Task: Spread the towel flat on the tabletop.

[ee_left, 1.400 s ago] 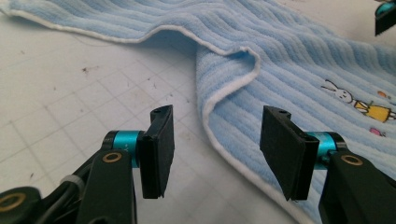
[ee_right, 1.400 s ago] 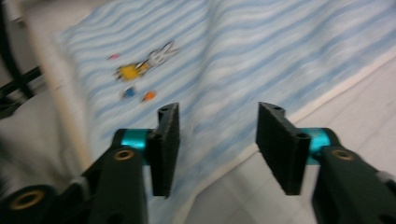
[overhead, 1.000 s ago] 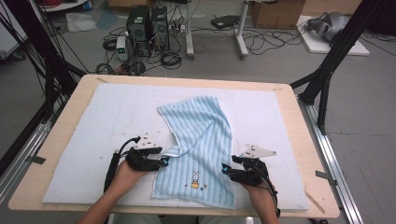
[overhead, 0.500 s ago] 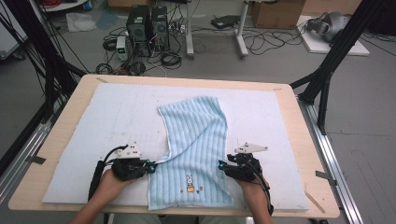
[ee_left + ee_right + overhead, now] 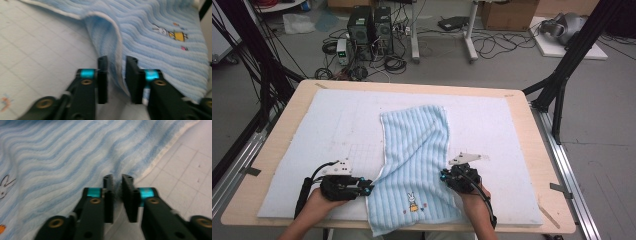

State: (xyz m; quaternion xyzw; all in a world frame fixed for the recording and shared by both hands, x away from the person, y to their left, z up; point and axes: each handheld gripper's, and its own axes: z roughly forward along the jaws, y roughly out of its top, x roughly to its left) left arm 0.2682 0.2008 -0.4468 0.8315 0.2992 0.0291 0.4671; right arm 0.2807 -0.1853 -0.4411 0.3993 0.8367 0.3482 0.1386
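The left gripper (image 5: 366,188) is sitting at the towel's (image 5: 417,165) left edge near the person's side of the table (image 5: 532,130), its jaws straddling a raised fold of that hem; in the left gripper view (image 5: 116,76) they have just been opening again and are standing a little apart, with the cloth between them but, as far as the blur allows, not squeezed. The right gripper (image 5: 445,176) is working the opposite edge, and in the right gripper view (image 5: 117,192) its jaws have just been closing and are now pinching a small ridge of towel (image 5: 75,157) just inside the white hem. Both hands are lying low and nearly level over the white mat (image 5: 312,130), forearms coming in from the near edge, the grippers pointing inward toward each other across the cloth. The towel is lying with its long axis running away from the person — the near end with the rabbit print (image 5: 412,200) hanging slightly over the table's front, the far end reaching toward the middle of the mat. So the cloth is lying between the two grippers, each at its own side edge and about equally near. Judging from that, the coming move is hinging on the left side — that gripper probably needs a firmer bite on its hem before both can lift or fold the near end away along the long axis.
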